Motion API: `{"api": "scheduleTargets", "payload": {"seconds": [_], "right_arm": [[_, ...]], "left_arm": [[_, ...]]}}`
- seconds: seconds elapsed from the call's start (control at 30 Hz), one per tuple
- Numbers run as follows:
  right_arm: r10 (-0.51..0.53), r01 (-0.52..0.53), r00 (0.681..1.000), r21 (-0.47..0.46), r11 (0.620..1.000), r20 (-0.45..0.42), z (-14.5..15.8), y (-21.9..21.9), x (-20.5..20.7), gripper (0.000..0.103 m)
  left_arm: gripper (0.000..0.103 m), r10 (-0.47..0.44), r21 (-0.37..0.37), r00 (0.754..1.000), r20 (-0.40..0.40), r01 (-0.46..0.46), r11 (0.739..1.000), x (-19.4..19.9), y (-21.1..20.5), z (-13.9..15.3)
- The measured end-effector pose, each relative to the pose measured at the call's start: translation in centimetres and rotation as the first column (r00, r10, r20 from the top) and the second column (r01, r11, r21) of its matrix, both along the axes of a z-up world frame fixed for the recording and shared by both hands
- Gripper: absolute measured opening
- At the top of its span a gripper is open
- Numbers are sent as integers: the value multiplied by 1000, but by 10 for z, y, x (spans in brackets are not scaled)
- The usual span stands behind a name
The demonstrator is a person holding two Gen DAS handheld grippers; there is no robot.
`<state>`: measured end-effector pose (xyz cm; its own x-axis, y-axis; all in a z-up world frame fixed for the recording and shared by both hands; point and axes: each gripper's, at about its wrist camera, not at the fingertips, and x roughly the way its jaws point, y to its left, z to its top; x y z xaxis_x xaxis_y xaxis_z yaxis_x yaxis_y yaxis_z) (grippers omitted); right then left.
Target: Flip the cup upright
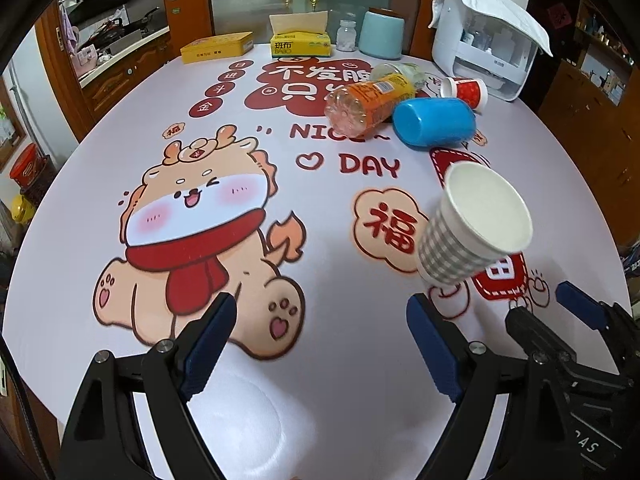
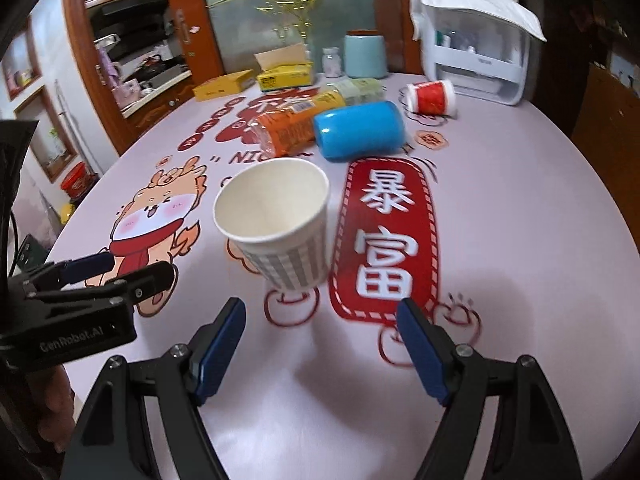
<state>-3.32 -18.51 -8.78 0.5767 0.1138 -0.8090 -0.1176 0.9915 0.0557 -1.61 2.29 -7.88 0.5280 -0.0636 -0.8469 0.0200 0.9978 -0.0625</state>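
Observation:
A white paper cup with a grey check pattern (image 2: 280,224) stands upright on the printed tablecloth, mouth up and empty. It also shows in the left wrist view (image 1: 472,226), to the right of my left gripper. My right gripper (image 2: 320,348) is open and empty, just behind the cup and apart from it. My left gripper (image 1: 320,340) is open and empty over the cartoon dragon print. The left gripper shows at the left edge of the right wrist view (image 2: 116,272), and the right gripper at the right edge of the left wrist view (image 1: 560,312).
Beyond the cup lie a blue cup (image 2: 360,132) on its side, an orange-labelled bottle (image 2: 296,124), a second clear bottle (image 2: 356,90) and a red paper cup (image 2: 432,98) on its side. A tissue pack (image 1: 300,44), a yellow tin (image 1: 218,48), a teal canister (image 1: 380,34) and a white organiser (image 1: 484,52) stand at the back.

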Motion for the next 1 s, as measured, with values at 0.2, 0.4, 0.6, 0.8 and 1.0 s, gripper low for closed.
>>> {"api": "scheduleTargets", "payload": {"seconds": [0.2, 0.4, 0.6, 0.8, 1.0], "right_arm": [[-72, 72, 997, -24, 997, -11, 15, -6, -19, 78], [-118, 118, 993, -18, 993, 13, 34, -13, -31, 78], [-125, 126, 991, -7, 992, 51, 49, -14, -40, 78], [-123, 124, 990, -10, 992, 62, 53, -14, -45, 78], [-128, 129, 990, -4, 992, 65, 54, -16, -47, 78]], "left_arm": [[86, 10, 54, 1000, 13, -11, 998, -19, -12, 10], [86, 10, 69, 999, 35, -12, 998, -33, -19, 26], [86, -1, 70, 998, 61, -3, 998, -43, -26, 40], [86, 1, 75, 997, 77, -7, 997, -47, -31, 45], [86, 3, 55, 997, 77, -7, 998, -48, -32, 45]]}}
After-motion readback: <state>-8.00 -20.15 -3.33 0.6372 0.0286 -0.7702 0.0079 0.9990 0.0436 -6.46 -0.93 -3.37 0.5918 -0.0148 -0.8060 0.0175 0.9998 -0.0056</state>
